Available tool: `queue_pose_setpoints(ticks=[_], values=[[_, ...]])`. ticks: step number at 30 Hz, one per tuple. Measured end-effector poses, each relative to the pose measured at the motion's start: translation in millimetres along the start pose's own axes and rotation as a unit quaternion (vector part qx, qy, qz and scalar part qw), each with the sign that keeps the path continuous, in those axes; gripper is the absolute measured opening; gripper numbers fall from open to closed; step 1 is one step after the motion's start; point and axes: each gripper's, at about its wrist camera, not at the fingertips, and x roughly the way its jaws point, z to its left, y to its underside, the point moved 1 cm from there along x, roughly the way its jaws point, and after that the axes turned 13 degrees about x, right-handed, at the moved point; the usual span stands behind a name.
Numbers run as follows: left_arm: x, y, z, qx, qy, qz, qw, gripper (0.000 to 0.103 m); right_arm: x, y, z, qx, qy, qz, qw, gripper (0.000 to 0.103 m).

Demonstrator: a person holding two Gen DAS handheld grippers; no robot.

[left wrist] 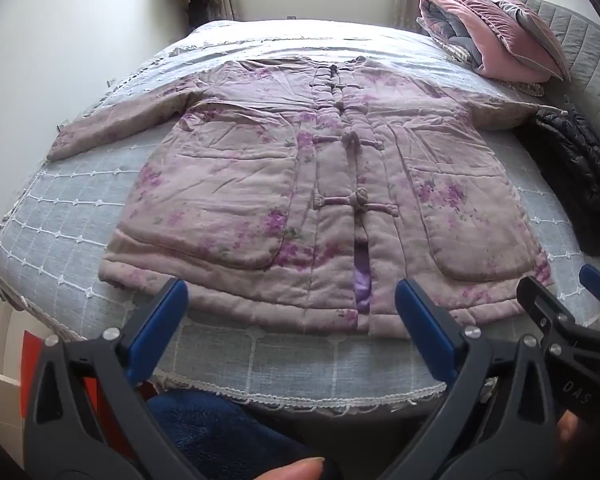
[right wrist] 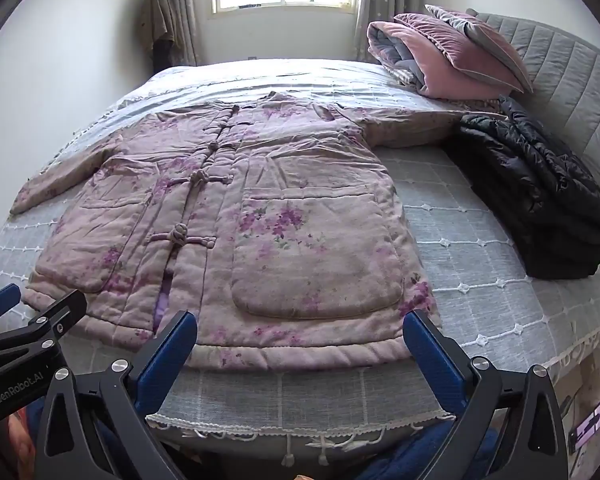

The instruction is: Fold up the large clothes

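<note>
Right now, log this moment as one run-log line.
stage: pre-fold | floral padded coat: flat, buttoned, on bed | left claw: open, empty | right claw: open, empty | black jacket: folded, right of the coat

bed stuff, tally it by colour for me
pink floral padded jacket, spread flat: 1
black folded puffer jacket: 1
pink velvet pillow: 1
grey velvet pillow: 1
folded pink-and-grey quilt: 1
total: 5
</note>
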Motion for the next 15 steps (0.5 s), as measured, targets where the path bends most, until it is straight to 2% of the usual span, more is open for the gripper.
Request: queue_pose_setpoints(ticks=[15], values=[[4.6, 3.6, -0.7, -0.006, 0.001, 0.008, 1.0, 0.103, -0.2, -0.2, -0.4, 0.0, 0.0, 0.0, 1.0, 0.103]])
